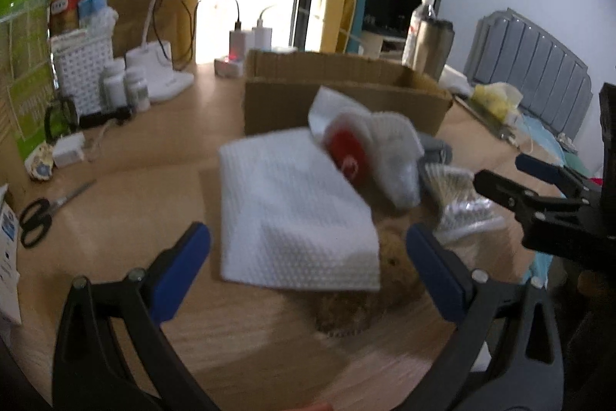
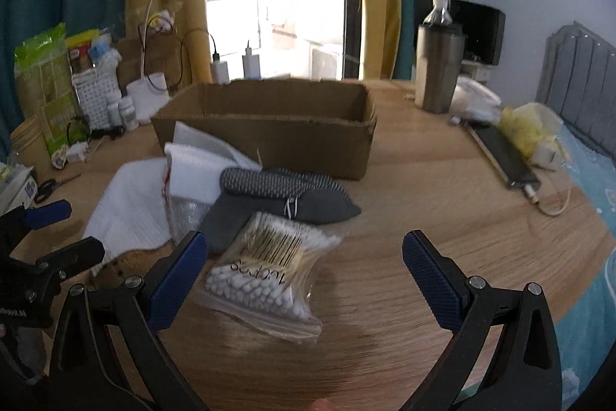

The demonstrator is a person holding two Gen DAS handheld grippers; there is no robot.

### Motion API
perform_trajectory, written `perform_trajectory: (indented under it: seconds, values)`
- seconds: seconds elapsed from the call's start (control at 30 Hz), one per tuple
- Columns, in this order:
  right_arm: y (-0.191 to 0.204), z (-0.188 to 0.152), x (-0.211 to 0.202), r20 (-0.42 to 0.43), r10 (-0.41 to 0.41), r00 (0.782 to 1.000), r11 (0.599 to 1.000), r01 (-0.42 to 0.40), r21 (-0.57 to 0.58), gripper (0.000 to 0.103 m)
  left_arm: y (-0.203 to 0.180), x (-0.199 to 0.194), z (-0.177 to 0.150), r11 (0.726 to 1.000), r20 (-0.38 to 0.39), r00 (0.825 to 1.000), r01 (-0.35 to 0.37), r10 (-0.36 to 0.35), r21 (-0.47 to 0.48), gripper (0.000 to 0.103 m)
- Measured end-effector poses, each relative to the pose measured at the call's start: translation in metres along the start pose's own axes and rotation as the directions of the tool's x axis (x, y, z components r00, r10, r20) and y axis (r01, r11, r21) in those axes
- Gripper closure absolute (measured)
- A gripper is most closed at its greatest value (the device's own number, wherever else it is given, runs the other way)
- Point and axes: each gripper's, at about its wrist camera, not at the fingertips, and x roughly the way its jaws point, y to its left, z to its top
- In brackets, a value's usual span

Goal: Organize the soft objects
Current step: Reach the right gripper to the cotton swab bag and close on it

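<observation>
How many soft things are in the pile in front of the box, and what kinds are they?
White cloth or pad pieces: 2, the white textured cloth and the folded white pad
Grey socks: 1 bundle, the grey socks
Bags of cotton swabs: 1, the cotton swab bag
Brown fuzzy things: 1, the brown fuzzy item, partly hidden under the cloth
Total: 5
</observation>
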Motion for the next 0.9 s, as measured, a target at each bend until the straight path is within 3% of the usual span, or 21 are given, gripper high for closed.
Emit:
perform_trajectory:
  seconds: [0.2, 0.33, 0.6, 0.67, 0.9]
  values:
    - [0.001, -0.006, 0.011, -0.026, 0.034, 0.999, 0.999, -0.034, 0.006, 0.000, 0.012, 0.008, 0.013, 0.999, 0.005, 1.000, -0.030, 0.030, -0.017, 0.001]
    - [0.002, -0.006, 0.017, -0.038, 0.051, 0.998, 0.999, -0.050, 0.012, 0.001, 0.022, 0.025, 0.021, 0.998, -0.050, 0.998, -0.047, 0.045, -0.047, 0.001]
    - [0.007, -0.008, 0.028, -0.068, 0.087, 0.994, 0.996, -0.087, -0.002, 0.007, 0.025, 0.051, 0.026, 0.998, -0.142, 0.990, 0.003, -0.012, -0.066, 0.003]
    - [0.008, -0.009, 0.029, -0.073, 0.096, 0.993, 0.995, -0.097, -0.009, 0.010, 0.023, 0.051, 0.024, 0.998, -0.149, 0.989, 0.006, -0.015, -0.059, 0.008]
    - [0.010, -0.010, 0.034, -0.090, 0.121, 0.989, 0.992, -0.124, -0.032, 0.019, 0.022, 0.055, 0.024, 0.999, -0.183, 0.983, 0.001, -0.009, -0.044, 0.051]
